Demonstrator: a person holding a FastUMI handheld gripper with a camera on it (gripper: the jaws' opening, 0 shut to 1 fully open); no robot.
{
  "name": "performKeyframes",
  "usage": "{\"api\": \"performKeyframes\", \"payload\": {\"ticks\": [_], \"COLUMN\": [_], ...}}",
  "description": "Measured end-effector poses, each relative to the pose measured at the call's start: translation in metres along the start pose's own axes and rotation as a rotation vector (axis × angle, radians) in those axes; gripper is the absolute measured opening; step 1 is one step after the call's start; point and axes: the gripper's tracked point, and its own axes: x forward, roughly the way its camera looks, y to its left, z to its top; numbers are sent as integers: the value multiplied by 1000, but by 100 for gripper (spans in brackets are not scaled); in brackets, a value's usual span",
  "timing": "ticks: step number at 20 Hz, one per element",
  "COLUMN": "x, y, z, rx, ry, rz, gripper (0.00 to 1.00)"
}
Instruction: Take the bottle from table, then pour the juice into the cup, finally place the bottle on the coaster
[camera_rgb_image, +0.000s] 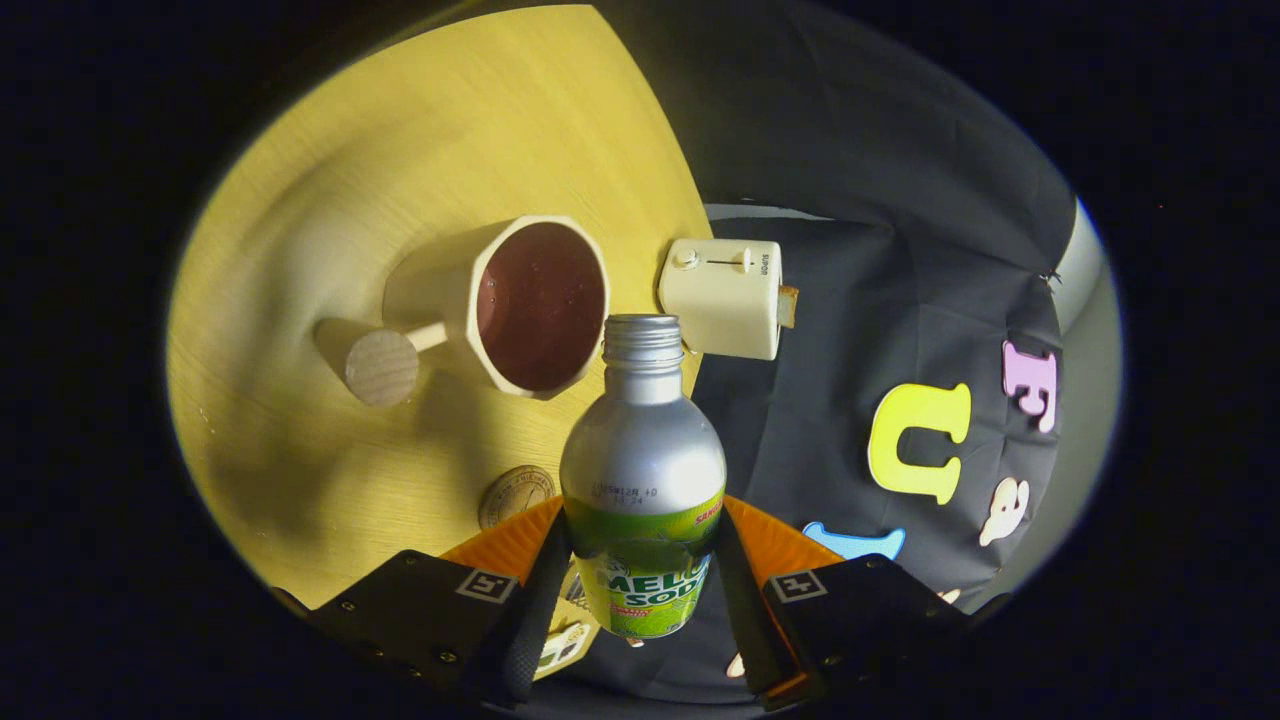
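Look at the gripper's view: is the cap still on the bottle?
No. The bottle, clamped between the gripper fingers, shows a bare threaded neck with no cap, pointing toward the cup.

gripper (640, 590) clamped on bottle (643, 480), both fingers (530, 600) pressing its lower labelled body from either side. whole gripper rolled well off level, bottle mouth pointing forward past the fingertips.
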Motion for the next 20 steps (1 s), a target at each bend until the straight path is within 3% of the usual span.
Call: {"api": "performKeyframes", "payload": {"ticks": [8, 12, 17, 20], "x": [-11, -18, -24, -27], "y": [-11, -23, -23, -17], "z": [-2, -7, -13, -12], "rx": [233, 413, 595, 726], "ry": [-76, -107, -137, -149], "rz": [-68, -90, -66, -9], "gripper": [76, 76, 77, 77]}}
